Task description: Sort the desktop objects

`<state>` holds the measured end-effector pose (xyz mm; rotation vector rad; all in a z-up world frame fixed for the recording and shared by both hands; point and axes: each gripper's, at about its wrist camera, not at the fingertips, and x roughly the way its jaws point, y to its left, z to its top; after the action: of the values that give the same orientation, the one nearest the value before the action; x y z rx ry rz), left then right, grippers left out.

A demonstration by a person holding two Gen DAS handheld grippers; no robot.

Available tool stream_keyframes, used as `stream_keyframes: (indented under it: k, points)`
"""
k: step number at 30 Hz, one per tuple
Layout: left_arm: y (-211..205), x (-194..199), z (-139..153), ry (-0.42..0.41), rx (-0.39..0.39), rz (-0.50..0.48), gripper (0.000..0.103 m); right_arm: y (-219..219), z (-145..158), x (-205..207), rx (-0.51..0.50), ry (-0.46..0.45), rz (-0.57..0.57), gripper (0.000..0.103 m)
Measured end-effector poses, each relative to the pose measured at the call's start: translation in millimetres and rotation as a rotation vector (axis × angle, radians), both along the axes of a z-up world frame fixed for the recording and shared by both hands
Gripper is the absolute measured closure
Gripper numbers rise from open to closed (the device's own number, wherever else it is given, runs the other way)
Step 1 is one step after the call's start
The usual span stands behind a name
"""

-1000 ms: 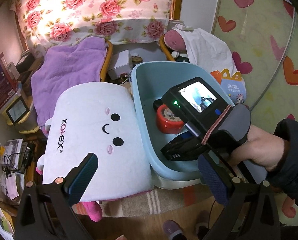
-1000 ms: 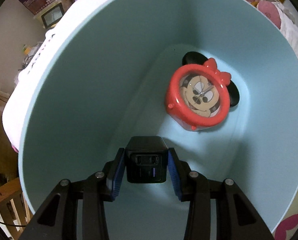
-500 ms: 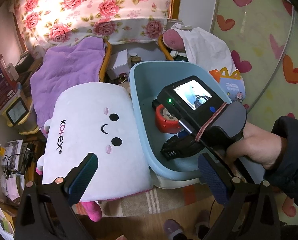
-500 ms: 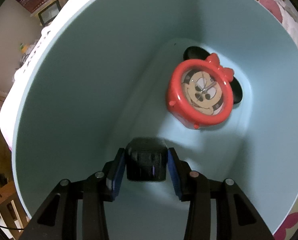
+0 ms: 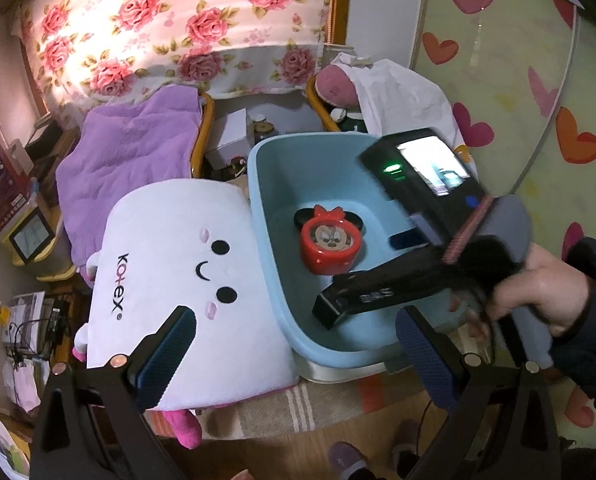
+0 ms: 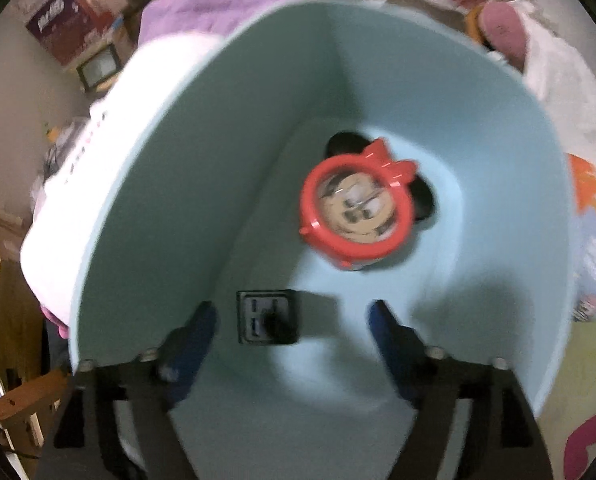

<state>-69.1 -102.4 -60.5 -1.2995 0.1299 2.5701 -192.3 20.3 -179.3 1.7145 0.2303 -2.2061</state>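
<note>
A rose-patterned curtain is hanging across the back of the room, with a purple blanket draped below it and a pale wall panel scattered with hearts standing to the right. In front of these, a light blue tub is sitting beside a white plush cushion with a face and "Kotex" lettering; the cushion is pressing against the tub's left wall, and a striped rug is showing beneath both.

The right hand-held gripper is reaching over the tub, its blue-padded fingers spread wide apart and gripping nothing. A small black charger block is lying on the tub floor between the fingers, nearer the left one and apparently touching neither, its port face turned toward the camera. Farther along the tub floor, a red Minnie Mouse alarm clock is lying face up, well clear of the block. The right wrist view is blurred, so finer detail is not readable.

The left hand-held gripper is hovering outside the tub, over its near rim and the cushion's edge, fingers wide open and empty. From its view, a person's hand is grasping the right gripper's handle above the tub, and the clock is showing inside the tub.
</note>
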Motion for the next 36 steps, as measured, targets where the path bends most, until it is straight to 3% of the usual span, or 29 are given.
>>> stream_keyframes:
  k: [12, 16, 20, 30, 36]
  points:
    - [32.4, 4.9, 36.7, 0.031, 0.017, -0.029, 0.001, 83.9, 86.8, 62.2, -0.007, 0.275, -0.135, 0.007]
    - [58.1, 9.8, 55.5, 0.06, -0.016, -0.036, 0.001, 115.5, 131.5, 94.7, 0.002, 0.357, -0.171, 0.006]
    - [89.7, 14.7, 66.2, 0.074, -0.044, -0.036, 0.001, 154.0, 155.4, 118.8, 0.012, 0.417, -0.184, 0.004]
    - [188.3, 24.0, 80.2, 0.098, -0.098, 0.046, 0.001, 262.0, 168.0, 130.6, -0.023, 0.461, -0.129, 0.003]
    - [253.3, 31.0, 61.8, 0.081, -0.094, 0.097, 0.001, 317.0, 149.4, 121.0, -0.07, 0.444, -0.033, 0.003]
